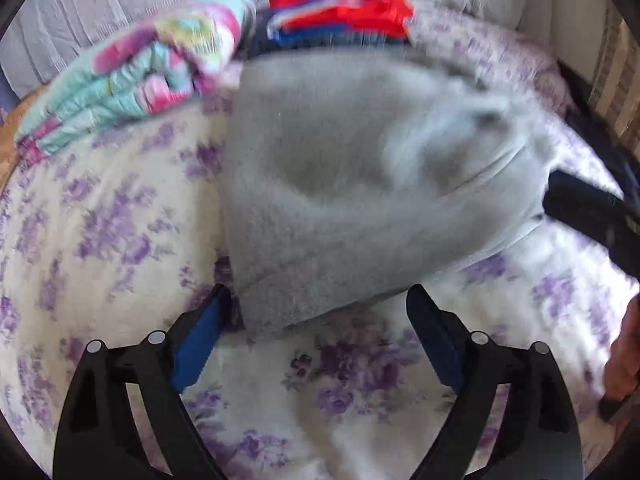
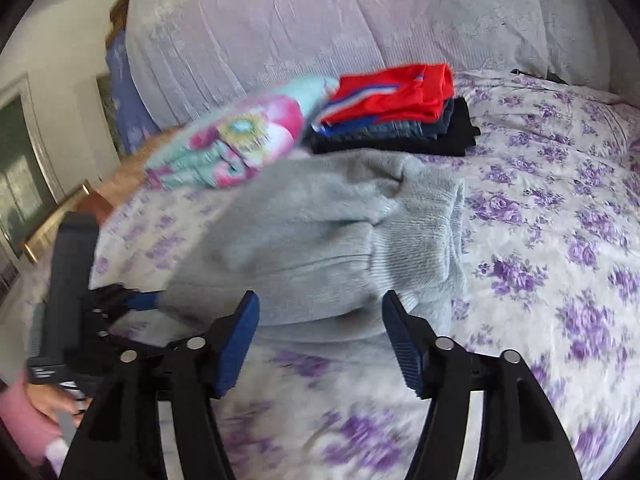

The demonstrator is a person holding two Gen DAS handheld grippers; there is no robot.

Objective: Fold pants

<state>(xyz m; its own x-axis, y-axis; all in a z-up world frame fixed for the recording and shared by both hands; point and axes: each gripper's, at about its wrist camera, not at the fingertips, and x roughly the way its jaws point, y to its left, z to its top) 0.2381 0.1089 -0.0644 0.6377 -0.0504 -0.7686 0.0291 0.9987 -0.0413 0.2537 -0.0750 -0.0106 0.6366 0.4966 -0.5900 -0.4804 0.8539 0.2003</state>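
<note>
Bed cover, white with purple flowers, bore all items. Grey pants, folded, lay mid-bed before both tools. Stack of folded clothes, red on top, sat behind; colourful bundle beside it. Left gripper and right gripper: released, jaws apart, grasping nothing.

Bed w/ purple-floral white cover, pale textured pillows at back, window far left, wooden frame edge, daylight
</note>
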